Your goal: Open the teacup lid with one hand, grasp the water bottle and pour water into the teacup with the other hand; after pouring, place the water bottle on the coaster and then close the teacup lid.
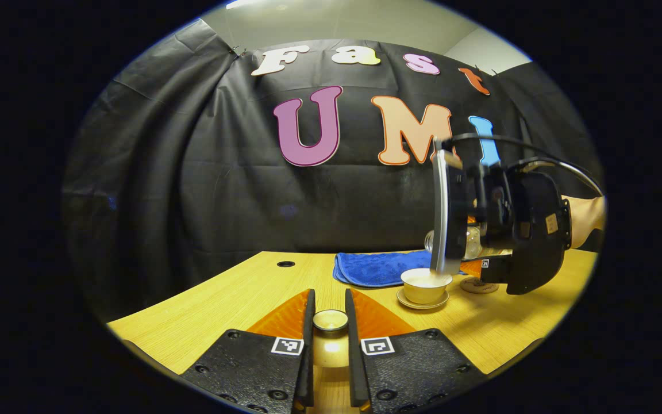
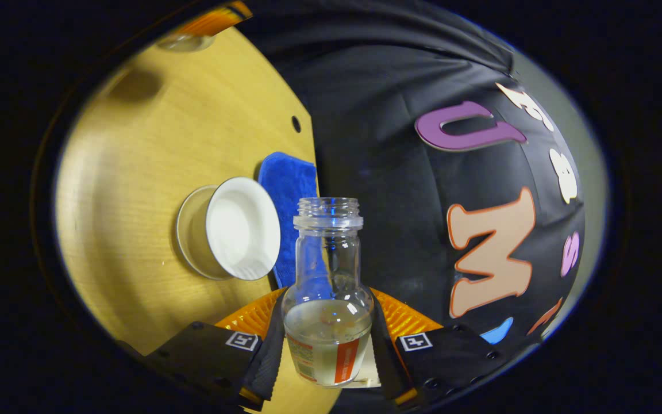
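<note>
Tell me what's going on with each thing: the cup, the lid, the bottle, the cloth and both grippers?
teacup: open, lid off, sitting on its saucer.
lid: held between the left gripper fingers, off the cup.
water bottle: uncapped, tipped sideways, partly full, gripped by the right gripper.
blue cloth: lying on the table.
coaster: bare.

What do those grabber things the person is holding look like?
Each gripper has a chunky black textured body with round screw holes, two long narrow fingers, and a small square black-and-white marker beside each finger. The right gripper looks the same. Seen from the side in the left gripper view, it is bulky, with black cables looping off its top.
</note>
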The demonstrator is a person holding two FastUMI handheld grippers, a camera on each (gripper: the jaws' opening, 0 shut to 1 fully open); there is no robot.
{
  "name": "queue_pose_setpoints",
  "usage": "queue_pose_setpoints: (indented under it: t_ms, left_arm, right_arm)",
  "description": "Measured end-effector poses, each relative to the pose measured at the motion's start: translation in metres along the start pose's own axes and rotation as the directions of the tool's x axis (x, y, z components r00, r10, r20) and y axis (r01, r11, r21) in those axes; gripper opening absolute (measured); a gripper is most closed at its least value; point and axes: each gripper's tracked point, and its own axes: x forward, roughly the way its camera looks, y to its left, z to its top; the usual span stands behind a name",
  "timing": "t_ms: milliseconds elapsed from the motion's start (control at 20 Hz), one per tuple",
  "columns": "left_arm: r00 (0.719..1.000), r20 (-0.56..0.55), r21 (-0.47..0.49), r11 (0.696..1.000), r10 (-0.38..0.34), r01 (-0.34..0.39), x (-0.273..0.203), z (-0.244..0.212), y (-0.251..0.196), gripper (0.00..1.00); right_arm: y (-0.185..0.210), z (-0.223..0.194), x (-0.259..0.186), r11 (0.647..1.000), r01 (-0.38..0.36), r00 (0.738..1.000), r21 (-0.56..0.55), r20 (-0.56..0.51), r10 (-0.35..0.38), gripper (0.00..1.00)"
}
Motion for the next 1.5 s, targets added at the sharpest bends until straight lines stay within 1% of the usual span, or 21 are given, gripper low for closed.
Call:
queue_pose_setpoints:
  t_ms: [100,150,200,250,300,350,450,500,550,600,700,800,850,900,950,1000,1050,1100,1200,1400,1500]
  left_arm:
    - [1.000,0.000,0.000,1.000,0.000,0.000,-0.002,0.000,0.000,0.23]
    - [1.000,0.000,0.000,1.000,0.000,0.000,-0.001,0.000,0.000,0.23]
    - [1.000,0.000,0.000,1.000,0.000,0.000,-0.001,-0.001,0.000,0.23]
    - [1.000,0.000,0.000,1.000,0.000,0.000,0.000,-0.001,0.000,0.21]
    - [1.000,0.000,0.000,1.000,0.000,0.000,0.001,-0.001,0.000,0.21]
    - [1.000,0.000,0.000,1.000,0.000,0.000,0.000,0.001,0.000,0.21]
    - [1.000,0.000,0.001,1.000,0.003,-0.003,0.000,0.000,0.000,0.23]
    - [1.000,-0.001,0.001,1.000,0.006,-0.006,-0.001,0.000,0.001,0.23]
    - [1.000,0.001,0.001,1.000,0.006,-0.006,-0.001,0.000,0.001,0.23]
    - [1.000,0.000,0.001,1.000,0.006,-0.006,0.000,0.000,0.000,0.23]
    - [1.000,0.000,0.001,1.000,0.008,-0.008,0.000,0.000,0.001,0.22]
    - [1.000,0.000,0.001,1.000,0.008,-0.008,-0.001,0.000,0.001,0.23]
    - [1.000,0.000,0.001,1.000,0.008,-0.008,0.000,0.000,0.001,0.23]
    - [1.000,0.000,0.001,1.000,0.008,-0.008,0.000,0.000,0.001,0.23]
    - [1.000,0.000,0.001,1.000,0.008,-0.008,-0.001,0.000,0.001,0.23]
    - [1.000,0.000,0.001,1.000,0.008,-0.008,-0.001,0.000,0.001,0.23]
    - [1.000,0.000,0.001,1.000,0.008,-0.008,-0.001,0.001,0.001,0.23]
    - [1.000,0.000,0.001,1.000,0.008,-0.008,-0.001,0.000,0.001,0.22]
    - [1.000,0.000,0.001,1.000,0.008,-0.008,-0.001,-0.001,0.002,0.23]
    - [1.000,0.000,0.000,1.000,0.008,-0.008,0.000,0.000,0.002,0.22]
    - [1.000,0.000,0.000,1.000,0.008,-0.008,-0.001,0.000,0.002,0.22]
  right_arm:
    - [-0.005,-0.003,-0.003,0.989,-0.011,1.000,0.149,0.002,0.011,0.74]
    - [-0.007,-0.005,-0.002,0.975,-0.014,1.000,0.222,0.003,0.013,0.72]
    - [-0.009,-0.006,-0.001,0.954,-0.014,1.000,0.298,0.004,0.013,0.74]
    - [-0.011,-0.012,0.000,0.928,-0.013,1.000,0.373,0.007,0.011,0.75]
    - [-0.015,-0.018,-0.001,0.900,-0.004,1.000,0.435,0.005,0.002,0.72]
    - [-0.019,-0.023,-0.003,0.872,0.005,1.000,0.489,0.006,-0.009,0.74]
    - [-0.029,-0.032,0.000,0.813,0.022,0.999,0.582,0.022,-0.043,0.72]
    - [-0.033,-0.037,0.001,0.772,0.033,0.998,0.634,0.023,-0.061,0.72]
    - [-0.033,-0.042,0.001,0.719,0.032,0.997,0.694,0.028,-0.072,0.74]
    - [-0.033,-0.046,0.003,0.655,0.026,0.997,0.755,0.032,-0.076,0.72]
    - [-0.031,-0.057,0.005,0.513,0.018,0.996,0.858,0.032,-0.089,0.73]
    - [-0.031,-0.070,0.005,0.375,0.022,0.994,0.927,0.020,-0.109,0.74]
    - [-0.031,-0.077,0.009,0.317,0.024,0.993,0.948,0.014,-0.116,0.72]
    - [-0.030,-0.082,0.011,0.271,0.019,0.993,0.962,0.014,-0.121,0.73]
    - [-0.025,-0.088,0.013,0.240,0.021,0.993,0.971,0.008,-0.121,0.75]
    - [-0.021,-0.090,0.014,0.224,0.026,0.993,0.974,0.000,-0.117,0.74]
    - [-0.020,-0.089,0.011,0.220,0.025,0.992,0.975,0.003,-0.128,0.74]
    - [-0.025,-0.090,0.013,0.227,0.031,0.989,0.973,0.003,-0.149,0.74]
    - [-0.019,-0.085,0.010,0.241,0.020,0.989,0.970,0.017,-0.149,0.72]
    - [-0.017,-0.087,0.011,0.270,0.021,0.981,0.963,0.032,-0.191,0.74]
    - [-0.016,-0.087,0.007,0.262,0.020,0.978,0.965,0.036,-0.207,0.74]
